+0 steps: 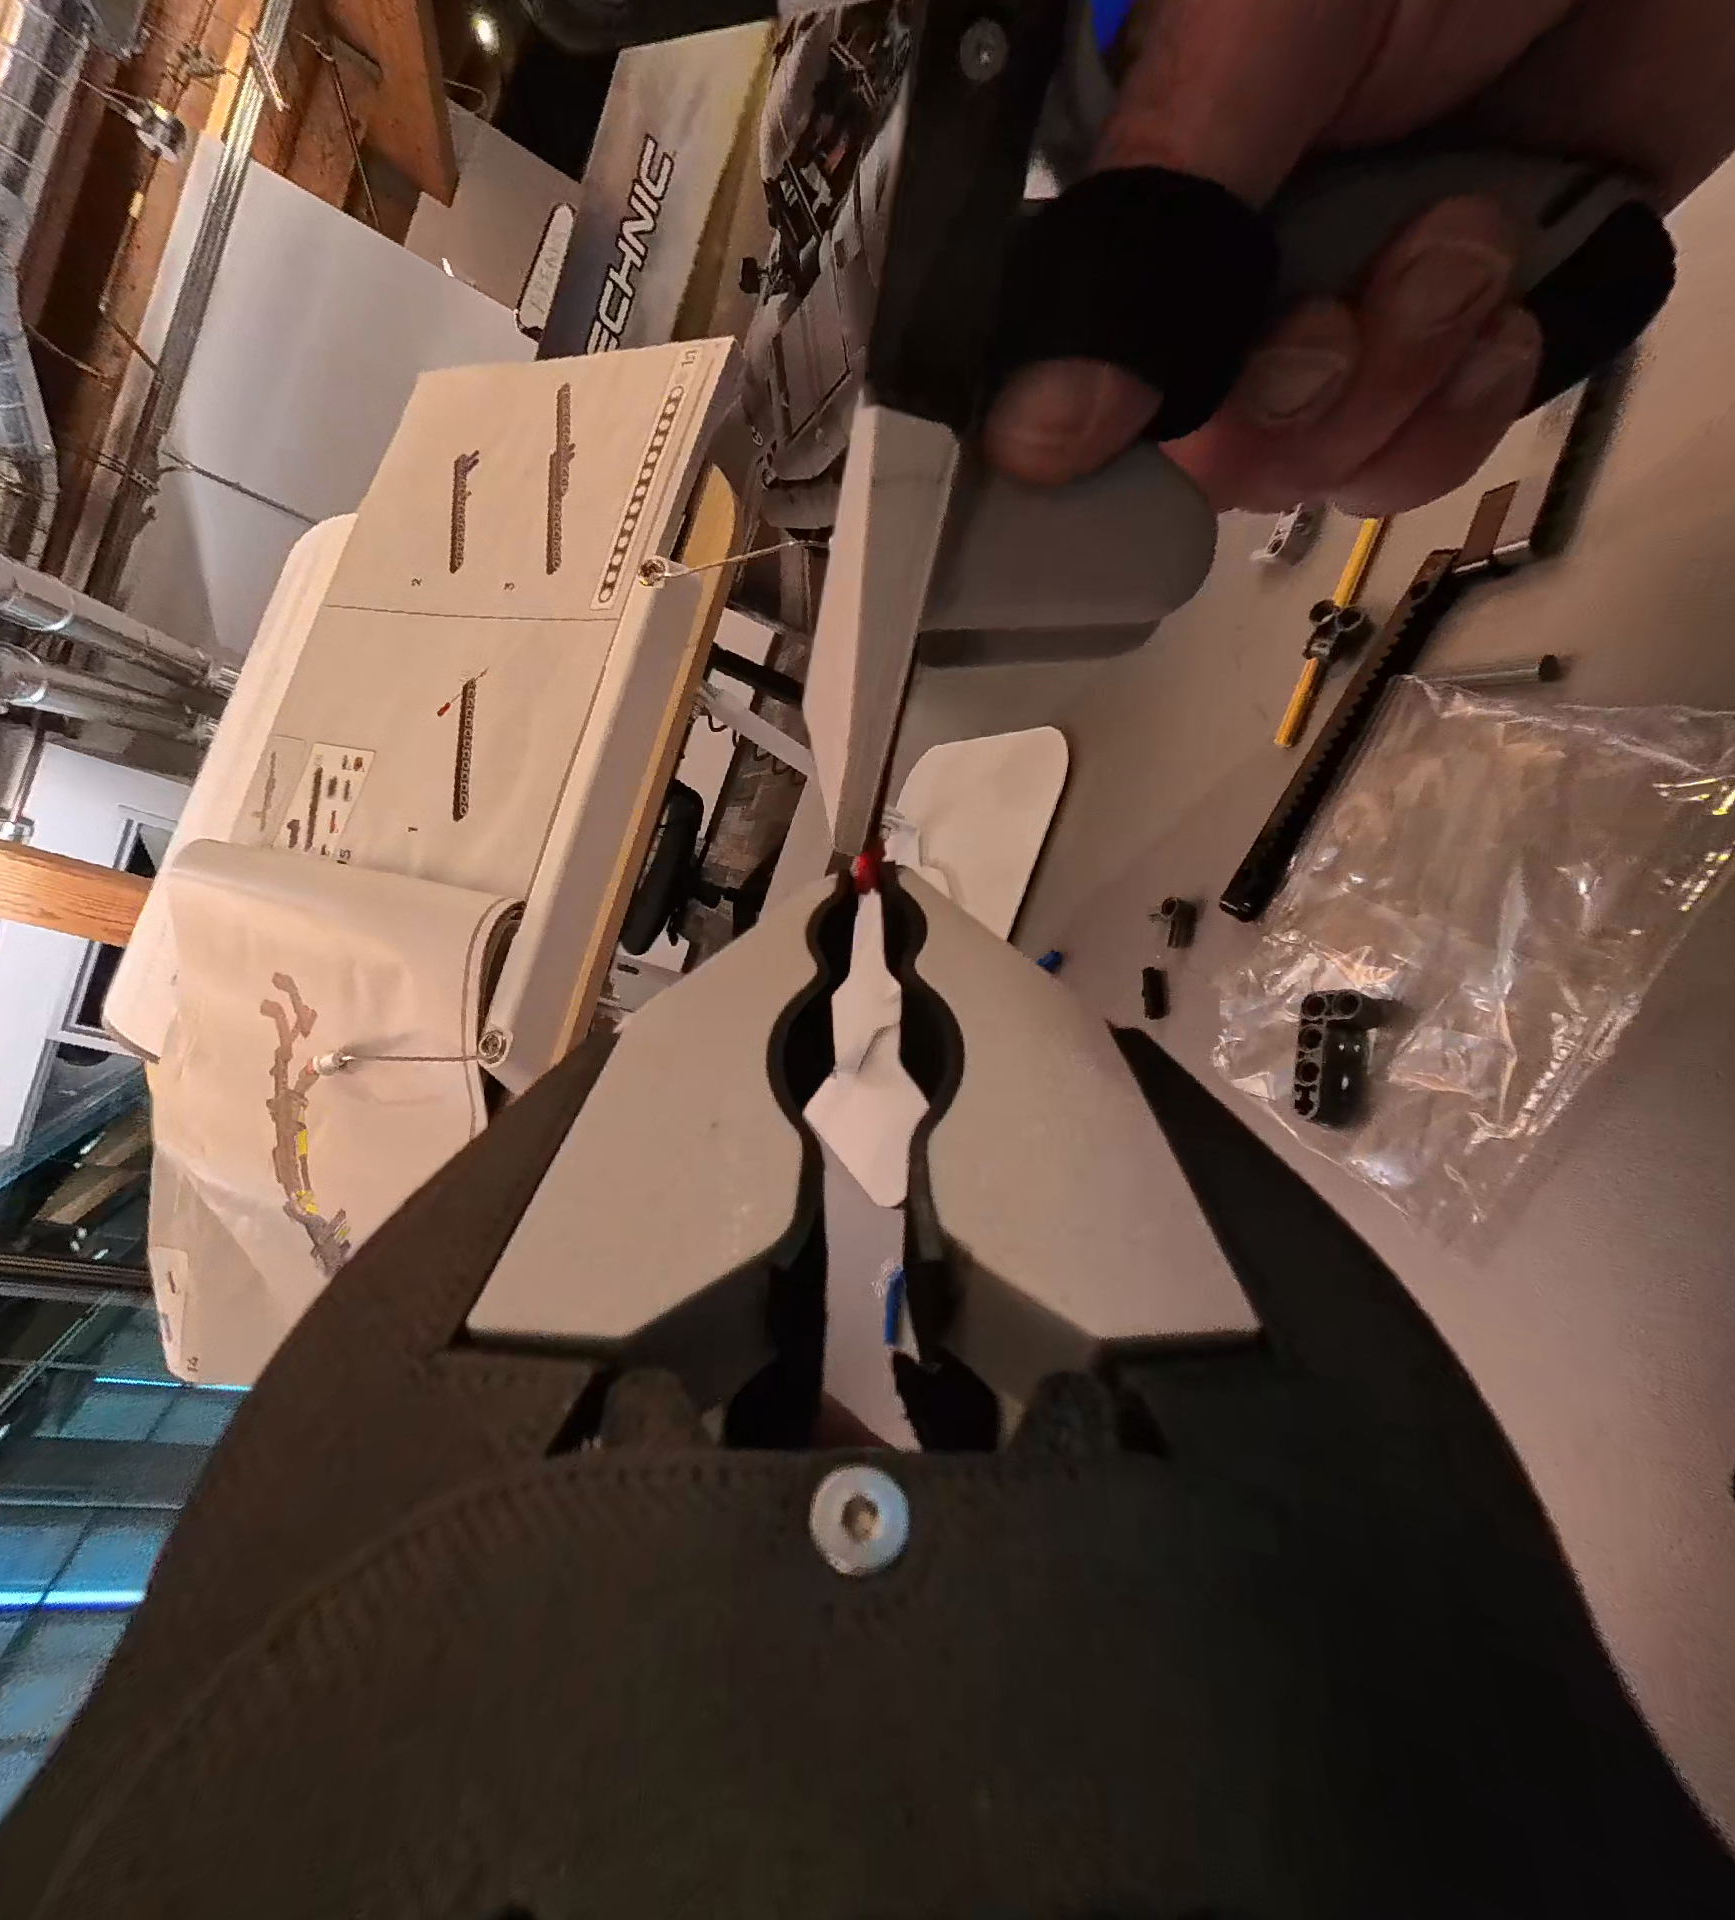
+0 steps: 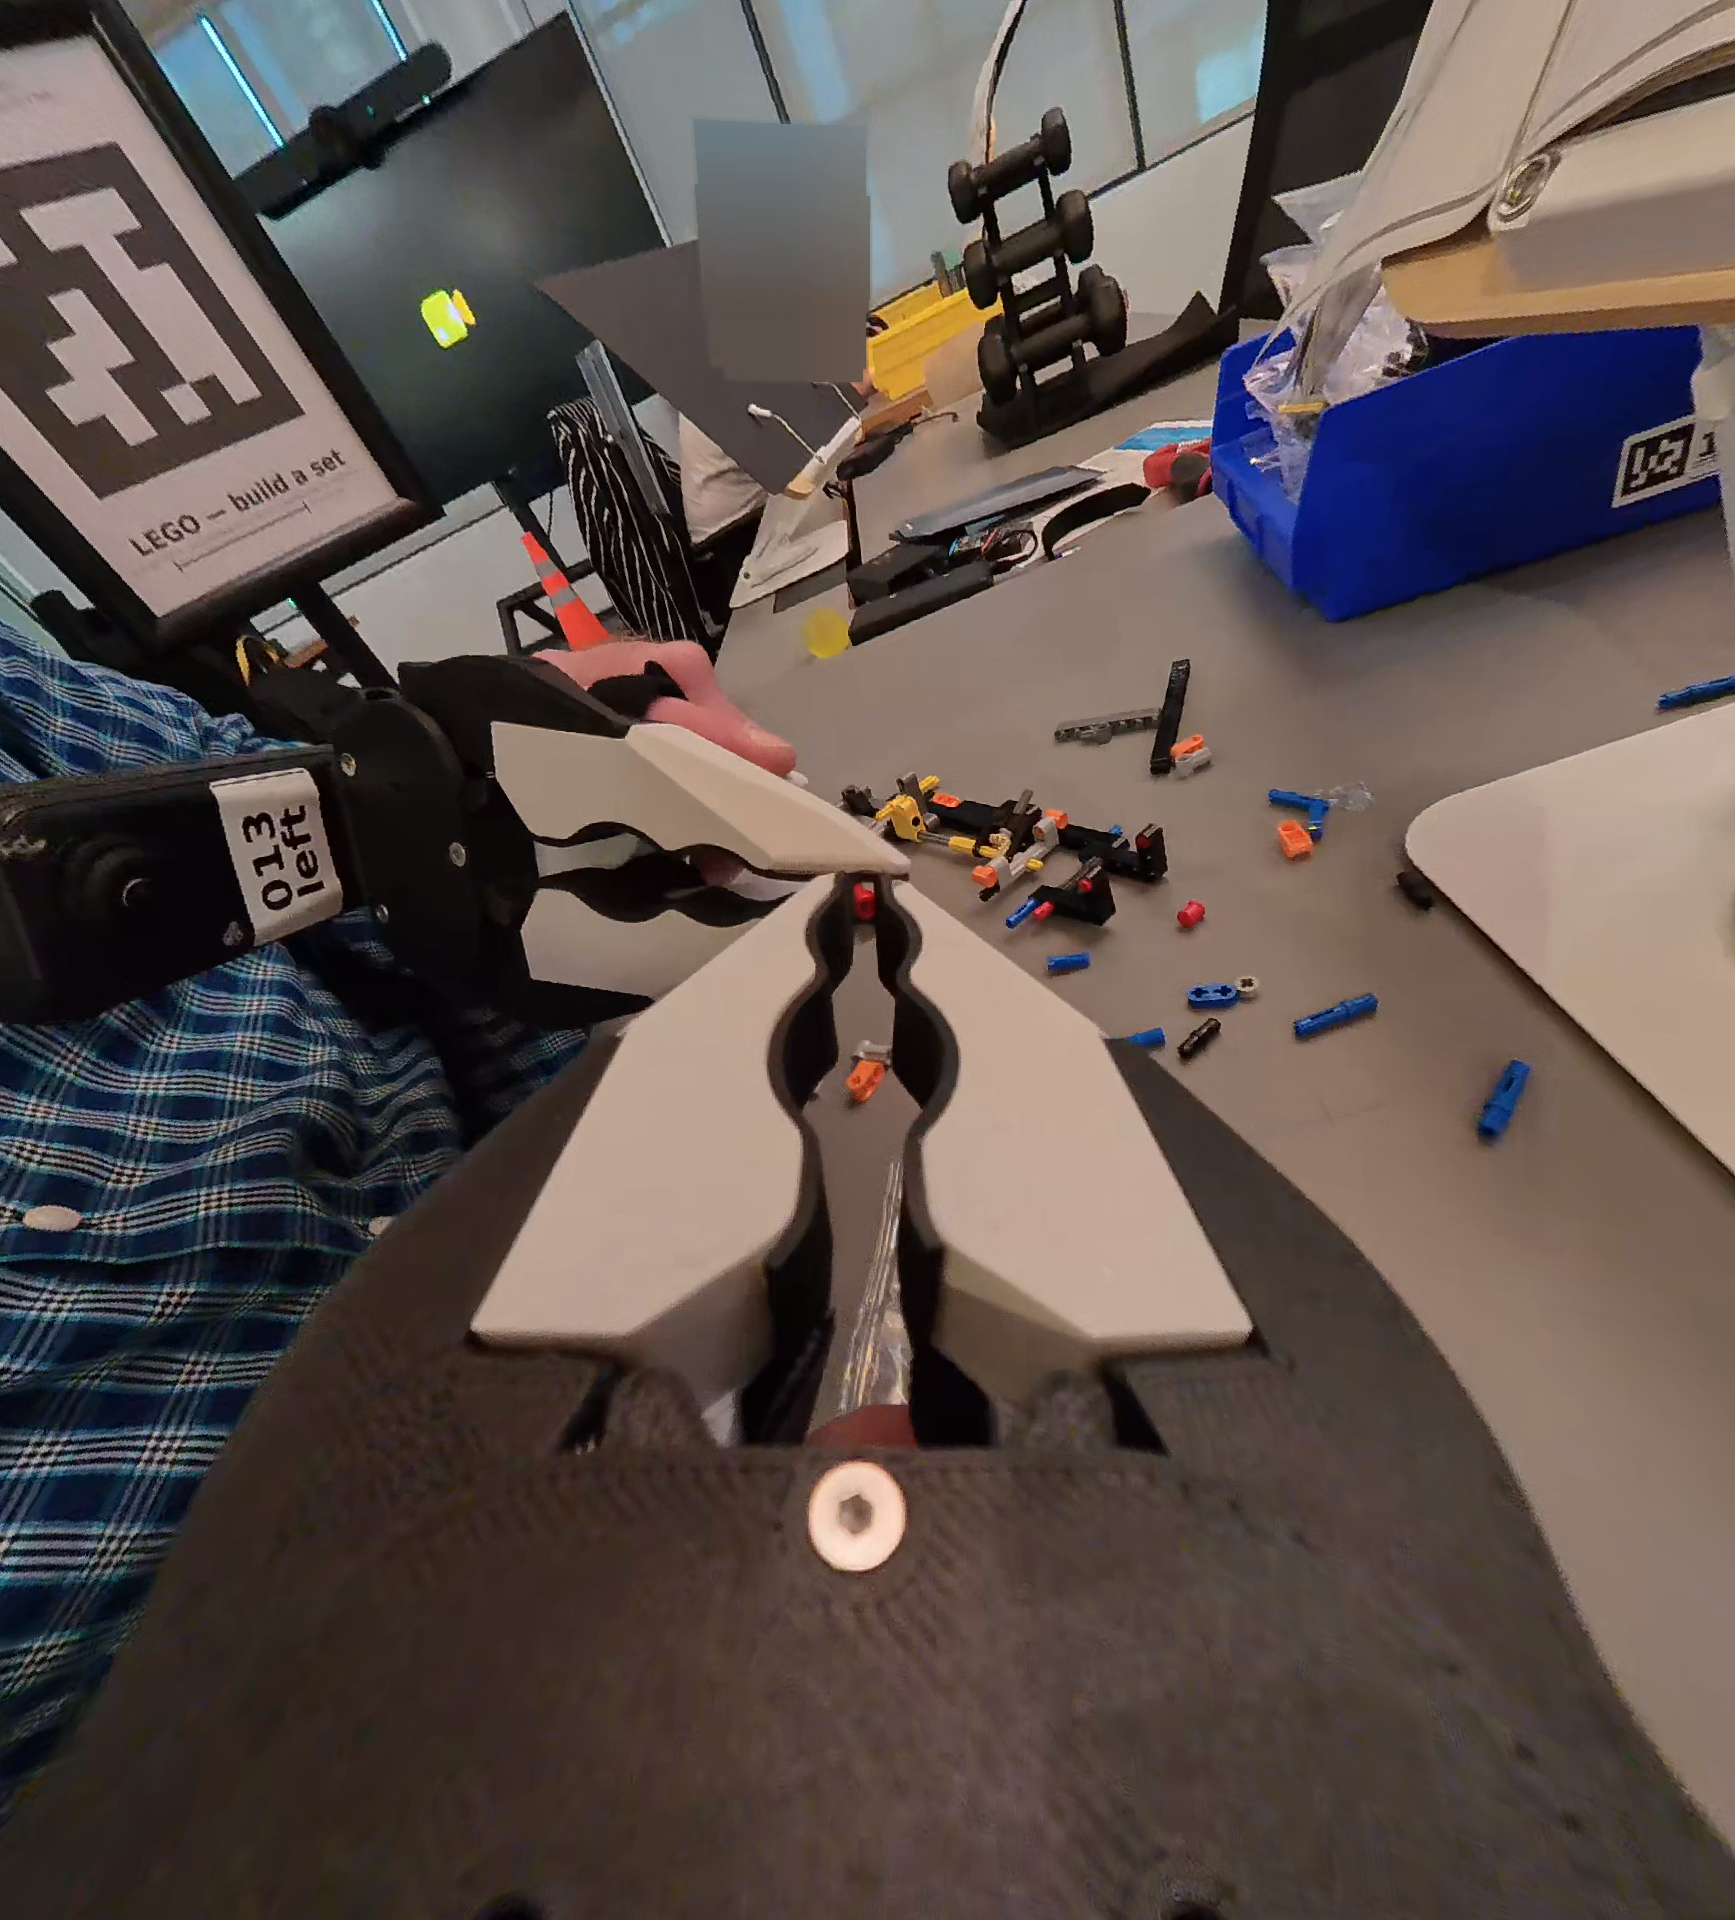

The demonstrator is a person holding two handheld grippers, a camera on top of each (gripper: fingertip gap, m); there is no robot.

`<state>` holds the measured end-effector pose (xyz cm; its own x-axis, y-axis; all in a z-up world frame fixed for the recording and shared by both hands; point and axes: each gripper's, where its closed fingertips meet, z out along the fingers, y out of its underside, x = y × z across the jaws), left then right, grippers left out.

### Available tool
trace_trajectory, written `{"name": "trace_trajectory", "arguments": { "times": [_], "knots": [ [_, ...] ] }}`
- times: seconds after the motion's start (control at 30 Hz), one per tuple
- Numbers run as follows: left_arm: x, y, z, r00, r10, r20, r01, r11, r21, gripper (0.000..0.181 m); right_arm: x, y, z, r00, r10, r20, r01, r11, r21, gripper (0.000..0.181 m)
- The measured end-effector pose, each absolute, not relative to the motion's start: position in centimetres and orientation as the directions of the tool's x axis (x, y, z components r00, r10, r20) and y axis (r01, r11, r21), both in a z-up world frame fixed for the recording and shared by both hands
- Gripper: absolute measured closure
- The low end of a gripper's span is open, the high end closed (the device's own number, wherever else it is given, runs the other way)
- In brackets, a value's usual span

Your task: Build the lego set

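A small red lego piece (image 2: 864,900) sits pinched between the fingertips of my right gripper (image 2: 863,883), which is shut on it above the grey table (image 2: 1258,1195). My left gripper (image 1: 865,881) comes in from the left and meets it tip to tip. It is also shut, with the red piece (image 1: 868,868) at its tips. In the left wrist view the right gripper's fingers (image 1: 884,623) reach down from above, held by a hand (image 1: 1362,312). A partly built black, yellow and orange assembly (image 2: 1008,842) lies on the table just beyond.
Loose blue pins (image 2: 1336,1016) and orange pieces (image 2: 868,1081) are scattered on the table. A white stand base (image 2: 1621,935) holds the open instruction booklet (image 1: 489,644). A blue bin (image 2: 1445,468) stands behind. A clear bag (image 1: 1465,935), a black toothed beam (image 1: 1341,727) and a yellow axle (image 1: 1325,634) lie to the right. Left and right tips are no more than a few centimetres apart.
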<state>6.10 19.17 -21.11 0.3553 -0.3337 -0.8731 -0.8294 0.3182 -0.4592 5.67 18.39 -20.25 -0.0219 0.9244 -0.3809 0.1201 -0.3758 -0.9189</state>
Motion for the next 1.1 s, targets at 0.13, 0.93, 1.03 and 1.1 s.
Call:
{"name": "trace_trajectory", "arguments": {
  "times": [0.13, 0.93, 1.03, 1.1],
  "knots": [
    [5.9, 19.0, -21.1, 0.377, -0.377, -0.846, -0.815, 0.299, -0.497, 0.168, 6.3, 18.5, -19.9, -0.021, 0.920, -0.390, 0.094, -0.387, -0.917, 0.180],
    [4.8, 14.2, -29.2, 0.386, -0.779, -0.494, -0.771, 0.022, -0.637, 0.166, 12.4, 18.0, -24.9, 0.210, 0.920, -0.331, 0.192, -0.370, -0.909, 0.181],
    [4.3, 14.0, -28.7, 0.389, -0.776, -0.497, -0.772, 0.020, -0.635, 0.166, 14.6, 19.3, -23.9, 0.257, 0.907, -0.334, 0.135, -0.376, -0.917, 0.181],
    [4.5, 13.8, -28.3, 0.387, -0.776, -0.498, -0.768, 0.027, -0.640, 0.166, 16.4, 20.1, -23.2, 0.292, 0.897, -0.331, 0.105, -0.374, -0.921, 0.181]
  ]
}}
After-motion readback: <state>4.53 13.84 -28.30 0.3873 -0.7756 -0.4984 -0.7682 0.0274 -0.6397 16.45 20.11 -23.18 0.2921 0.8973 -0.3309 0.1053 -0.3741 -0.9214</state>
